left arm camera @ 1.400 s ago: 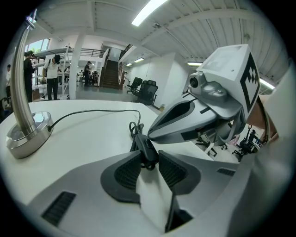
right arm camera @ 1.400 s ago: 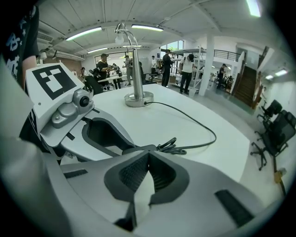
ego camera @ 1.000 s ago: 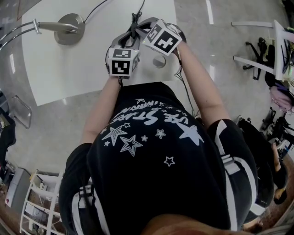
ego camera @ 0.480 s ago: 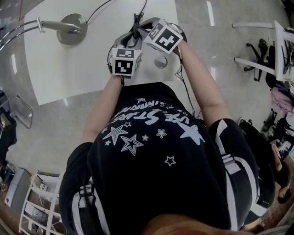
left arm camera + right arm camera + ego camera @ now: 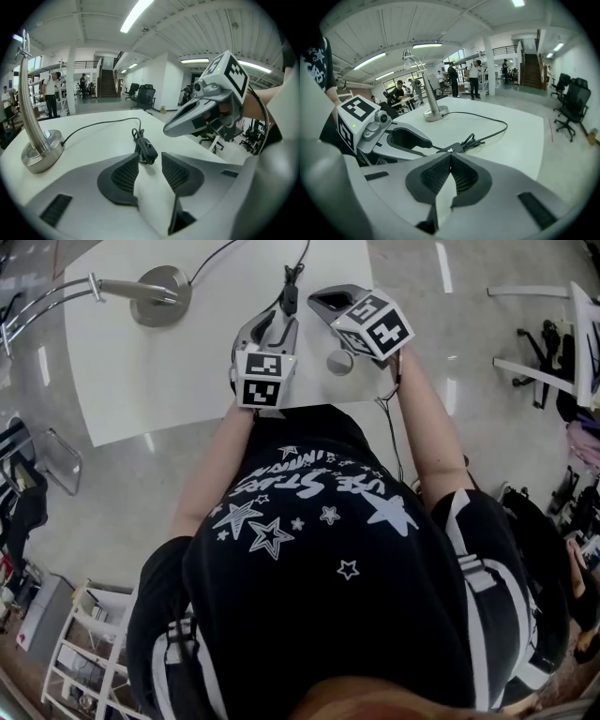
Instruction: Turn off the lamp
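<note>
The lamp (image 5: 161,294) is standing at the far left corner of the white table (image 5: 141,381). It has a round brushed-metal base, and a thin curved metal stem (image 5: 28,98) is rising from it and bending out past the table's left edge. In the right gripper view its small head (image 5: 408,58) is showing high above the base, but whether it is lit cannot be told.

A thin black cord (image 5: 98,125) is running from the base across the tabletop in a loose arc. It is ending in a tangled loop at a black inline switch (image 5: 146,151), which is lying flat on the table near the middle of the far edge.

The left gripper (image 5: 150,158) is pointing down at that switch. Its jaws are standing apart and have just been opening a little wider. The near end of the switch is sitting right at their mouth, between the two tips, and the ribbed pads are not pressing on it.

The right gripper (image 5: 450,158) is hovering just beside the left one, to its right and a little higher. Its jaws are pressed together with nothing between them, and the switch and its cord loop are lying just beyond its tips.

The person's two forearms are reaching forward over the table's near edge.
</note>
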Demonstrator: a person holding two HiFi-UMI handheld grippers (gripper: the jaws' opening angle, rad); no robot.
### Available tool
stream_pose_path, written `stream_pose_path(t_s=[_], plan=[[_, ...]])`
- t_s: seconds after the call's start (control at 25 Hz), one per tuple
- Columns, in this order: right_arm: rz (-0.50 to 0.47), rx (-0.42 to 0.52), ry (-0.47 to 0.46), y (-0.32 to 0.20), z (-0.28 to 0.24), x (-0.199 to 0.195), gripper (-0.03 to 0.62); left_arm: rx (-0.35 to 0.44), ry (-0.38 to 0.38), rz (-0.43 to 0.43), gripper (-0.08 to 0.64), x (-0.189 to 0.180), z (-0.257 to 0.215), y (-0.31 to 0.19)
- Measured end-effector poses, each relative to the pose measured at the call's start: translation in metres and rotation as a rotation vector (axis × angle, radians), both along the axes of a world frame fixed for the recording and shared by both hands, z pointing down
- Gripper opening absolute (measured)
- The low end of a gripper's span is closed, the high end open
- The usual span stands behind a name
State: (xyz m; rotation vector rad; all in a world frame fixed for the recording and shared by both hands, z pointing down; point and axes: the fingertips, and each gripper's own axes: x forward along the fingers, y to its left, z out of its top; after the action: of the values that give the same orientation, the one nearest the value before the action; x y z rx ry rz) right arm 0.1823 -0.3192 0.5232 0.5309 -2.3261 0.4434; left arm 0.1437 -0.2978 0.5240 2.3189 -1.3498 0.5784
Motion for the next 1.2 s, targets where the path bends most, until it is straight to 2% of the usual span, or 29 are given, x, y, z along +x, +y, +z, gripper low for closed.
stream_pose_path(t_s=[0.28,0.36,0.44,0.6,0.96,1.08,1.2], plan=[[0.132,-0.051,-0.099,0.019,-0.008,0.002,0.005,0.034,0.053,-0.053,0.155,-0.049,-0.024,0.018],[0.17,-0.055,-0.128,0.027,-0.013,-0.006,0.005,0.017,0.09,-0.037,0.155,-0.063,-0.028,0.025],[0.21,-0.048,-0.147,0.034,-0.017,-0.017,0.005,-0.02,0.144,0.014,0.153,-0.074,-0.03,0.035],[0.317,-0.042,-0.191,0.052,-0.026,-0.052,0.005,-0.026,0.183,0.105,0.153,-0.114,-0.038,0.054],[0.411,-0.052,-0.267,0.09,-0.042,-0.151,0.005,-0.023,0.258,0.155,0.152,-0.223,-0.046,0.077],[0.435,-0.083,-0.366,0.102,-0.053,-0.189,0.005,-0.02,0.271,0.178,0.152,-0.257,-0.047,0.088],[0.498,-0.112,-0.534,0.107,-0.075,-0.225,0.005,-0.007,0.276,0.212,0.152,-0.286,-0.053,0.095]])
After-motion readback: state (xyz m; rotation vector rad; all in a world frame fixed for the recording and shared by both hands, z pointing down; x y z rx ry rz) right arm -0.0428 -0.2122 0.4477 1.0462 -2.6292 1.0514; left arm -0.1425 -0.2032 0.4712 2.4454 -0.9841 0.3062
